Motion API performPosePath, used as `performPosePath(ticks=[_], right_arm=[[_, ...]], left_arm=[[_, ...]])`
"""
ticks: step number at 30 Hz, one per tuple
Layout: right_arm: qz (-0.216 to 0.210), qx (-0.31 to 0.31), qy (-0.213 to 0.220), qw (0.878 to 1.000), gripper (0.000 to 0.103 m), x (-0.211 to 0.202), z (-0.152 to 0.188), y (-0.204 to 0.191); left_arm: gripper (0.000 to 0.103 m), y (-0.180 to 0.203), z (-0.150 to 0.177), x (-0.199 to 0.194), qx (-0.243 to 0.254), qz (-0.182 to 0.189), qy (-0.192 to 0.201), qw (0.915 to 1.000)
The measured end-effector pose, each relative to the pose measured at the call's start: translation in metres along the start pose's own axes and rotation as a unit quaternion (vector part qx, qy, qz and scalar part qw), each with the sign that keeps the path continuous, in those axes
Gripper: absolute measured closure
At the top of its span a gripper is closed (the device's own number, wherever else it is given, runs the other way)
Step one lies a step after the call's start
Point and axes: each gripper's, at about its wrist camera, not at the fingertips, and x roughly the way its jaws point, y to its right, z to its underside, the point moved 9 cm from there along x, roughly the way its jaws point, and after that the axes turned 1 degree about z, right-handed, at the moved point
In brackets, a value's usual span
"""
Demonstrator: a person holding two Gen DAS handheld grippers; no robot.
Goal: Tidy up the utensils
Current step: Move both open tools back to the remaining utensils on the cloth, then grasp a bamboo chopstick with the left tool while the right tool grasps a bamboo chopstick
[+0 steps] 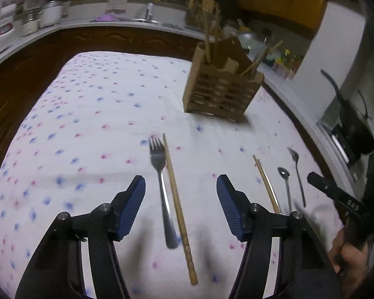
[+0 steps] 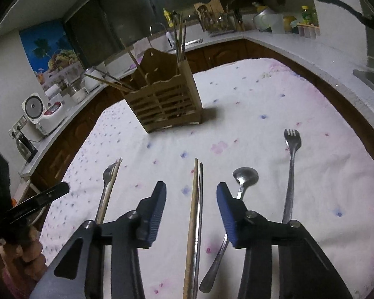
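A wooden utensil holder [image 1: 222,92] with several chopsticks in it stands at the far side of the spotted tablecloth [image 1: 87,124]. My left gripper [image 1: 181,182] is open just above the cloth, with a metal fork [image 1: 159,172] and a wooden chopstick [image 1: 177,204] lying between its fingers, untouched. In the right wrist view the holder [image 2: 167,104] is ahead. My right gripper [image 2: 192,187] is open, with a wooden chopstick [image 2: 193,211] and a metal chopstick [image 2: 200,211] lying side by side between its pads. A spoon [image 2: 245,175] and a second fork [image 2: 291,162] lie to the right of it.
A kitchen counter [image 2: 274,39] wraps around the table, with a rice cooker [image 2: 37,114] and kettle [image 2: 25,147] at the left and a dish rack [image 2: 219,22] behind. The table's right edge [image 1: 309,137] runs close to the spoons. A hand [image 2: 25,254] holds the left gripper.
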Motion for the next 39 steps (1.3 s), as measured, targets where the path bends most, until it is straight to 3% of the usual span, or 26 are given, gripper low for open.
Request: performPosePath(ticks=[6, 11, 19, 26, 28, 33, 39], right_arm=[[-0.001, -0.003, -0.032, 0.999, 0.07, 0.023, -0.003, 0.001], [-0.01, -0.008, -0.057, 0.998, 0.078, 0.044, -0.006, -0.002], [-0.015, -0.039, -0.1, 0.994, 0.08, 0.08, 0.0, -0.012], [0.002, -0.046, -0.128, 0.991, 0.081, 0.099, 0.009, -0.003], [0.001, -0.046, -0.127, 0.991, 0.082, 0.1, 0.008, -0.002], [-0.003, -0.044, -0.128, 0.991, 0.083, 0.102, 0.005, -0.001], [-0.008, -0.038, -0.127, 0.991, 0.083, 0.1, 0.005, -0.001]], left_arm=[[0.052, 0.0, -0.024, 0.051, 0.03, -0.006, -0.044, 0.9986], [0.065, -0.004, -0.041, 0.091, 0.055, -0.019, -0.08, 0.9951], [0.069, 0.002, -0.046, 0.128, 0.09, -0.026, -0.116, 0.9888], [0.072, 0.007, -0.038, 0.137, 0.099, -0.023, -0.131, 0.9862], [0.093, 0.015, -0.031, 0.14, 0.088, 0.009, -0.149, 0.9848], [0.093, 0.024, -0.024, 0.137, 0.099, 0.022, -0.153, 0.983], [0.089, 0.012, -0.044, 0.107, 0.085, 0.012, -0.108, 0.9904]])
